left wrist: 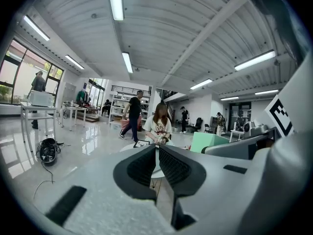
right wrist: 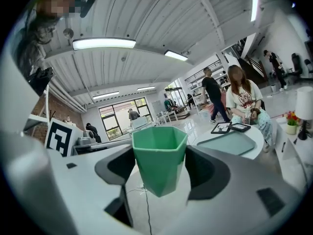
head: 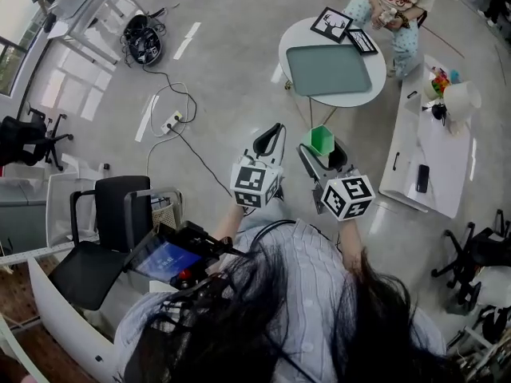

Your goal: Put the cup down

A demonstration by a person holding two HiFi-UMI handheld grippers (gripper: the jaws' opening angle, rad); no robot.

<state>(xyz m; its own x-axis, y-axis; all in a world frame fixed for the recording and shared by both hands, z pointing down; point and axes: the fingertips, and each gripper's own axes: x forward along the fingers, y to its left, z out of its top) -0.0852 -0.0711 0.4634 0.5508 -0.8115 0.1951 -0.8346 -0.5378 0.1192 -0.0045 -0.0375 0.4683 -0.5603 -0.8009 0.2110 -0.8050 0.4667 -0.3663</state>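
Note:
A green faceted cup [right wrist: 160, 156] sits upright between the jaws of my right gripper [right wrist: 160, 168], which is shut on it. In the head view the cup [head: 321, 140] shows at the tip of the right gripper [head: 318, 152], held in the air over the floor, short of the round white table [head: 299, 38]. My left gripper [head: 269, 139] is beside it, jaws together and empty. In the left gripper view, the left gripper [left wrist: 157, 164] has its black pads nearly touching, and the cup [left wrist: 210, 141] shows to the right.
The round table carries a grey-green mat [head: 328, 69] and two framed pictures [head: 331, 24]. A seated person [head: 395, 2] is behind it. A long white table [head: 433, 146] with a lamp and phone stands right. A cable [head: 177, 130] crosses the floor; a black chair [head: 108, 230] stands left.

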